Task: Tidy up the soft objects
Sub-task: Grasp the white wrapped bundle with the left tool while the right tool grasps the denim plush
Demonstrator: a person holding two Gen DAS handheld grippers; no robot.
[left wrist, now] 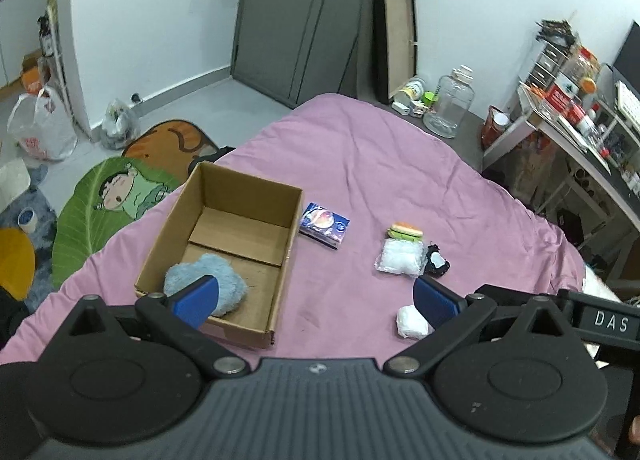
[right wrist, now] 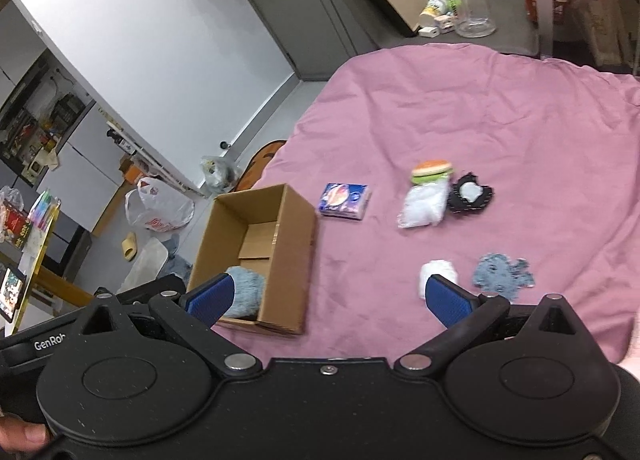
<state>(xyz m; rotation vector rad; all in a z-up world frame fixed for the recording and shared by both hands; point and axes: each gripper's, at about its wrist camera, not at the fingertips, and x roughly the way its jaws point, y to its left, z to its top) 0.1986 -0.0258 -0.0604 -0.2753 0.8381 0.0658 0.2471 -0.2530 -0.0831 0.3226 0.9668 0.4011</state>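
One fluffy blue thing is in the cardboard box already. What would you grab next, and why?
Probably bring the open, empty right gripper down over the small white soft bundle. It lies loose on the pink bedspread nearest those fingers, while the cardboard box holding the fluffy blue toy has room left.

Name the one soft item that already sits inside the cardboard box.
The fluffy light-blue plush pad: it lies in the open brown cardboard box, while the other soft items all lie on the pink bedspread.
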